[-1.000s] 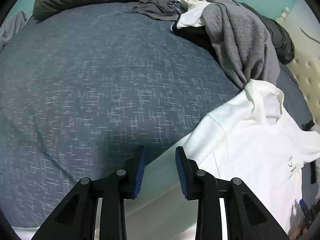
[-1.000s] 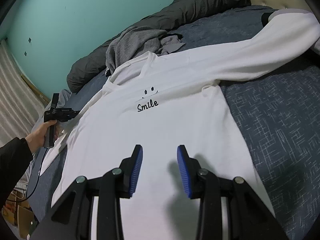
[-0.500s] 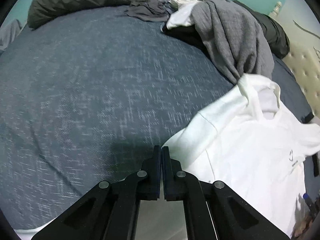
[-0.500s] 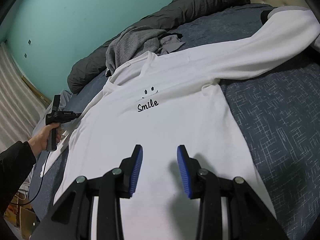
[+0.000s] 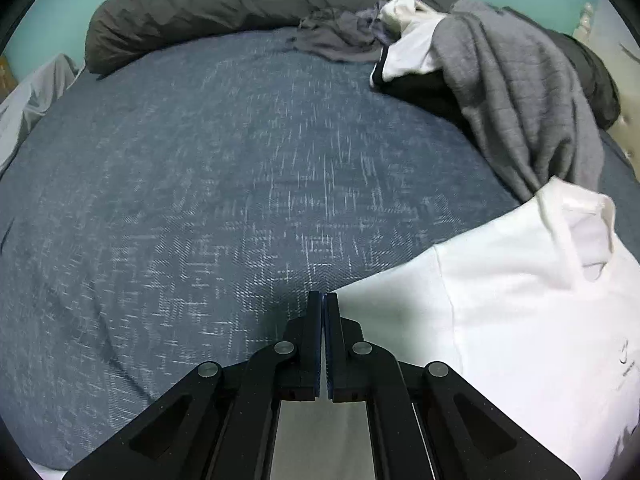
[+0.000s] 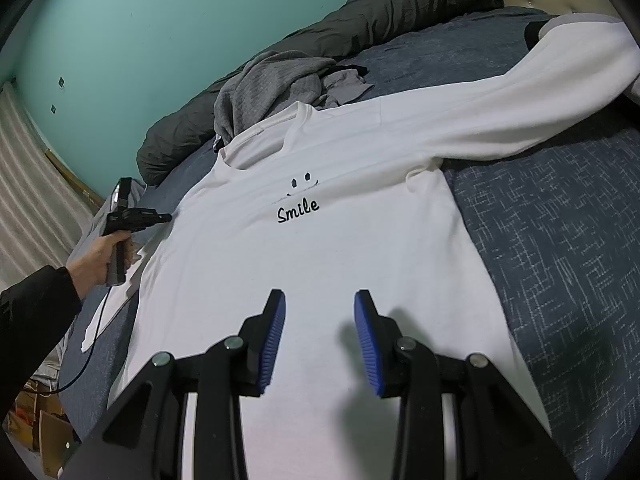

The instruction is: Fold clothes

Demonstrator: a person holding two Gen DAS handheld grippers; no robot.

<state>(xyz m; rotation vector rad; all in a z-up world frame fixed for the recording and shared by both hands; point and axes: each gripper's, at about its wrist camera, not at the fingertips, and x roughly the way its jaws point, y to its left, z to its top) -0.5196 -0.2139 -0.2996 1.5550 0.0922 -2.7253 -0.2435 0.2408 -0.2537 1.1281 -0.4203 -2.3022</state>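
Observation:
A white long-sleeved shirt (image 6: 320, 248) printed "Smile" lies face up on the dark blue bed (image 6: 560, 240). Its one sleeve (image 6: 500, 120) stretches out to the far right. My right gripper (image 6: 320, 320) hovers open over the shirt's lower body, nothing between its blue pads (image 6: 276, 336). My left gripper (image 5: 323, 300) is shut on the edge of the shirt's other sleeve (image 5: 384, 312), near the shoulder. In the right wrist view a hand (image 6: 100, 256) holds that left gripper (image 6: 160, 217) at the shirt's left side, with the sleeve end (image 6: 116, 300) trailing below it.
A heap of clothes sits by the collar: a grey knit top (image 5: 520, 92), a white garment (image 5: 412, 40) and a thin grey one (image 5: 344, 36). A dark rolled duvet (image 5: 208, 8) lines the far edge against a teal wall (image 6: 160, 40). Open blue sheet (image 5: 200, 200) lies ahead of the left gripper.
My left gripper closed on the white sleeve edge and has moved up along the shirt's side with it. The right gripper has stayed still and open.

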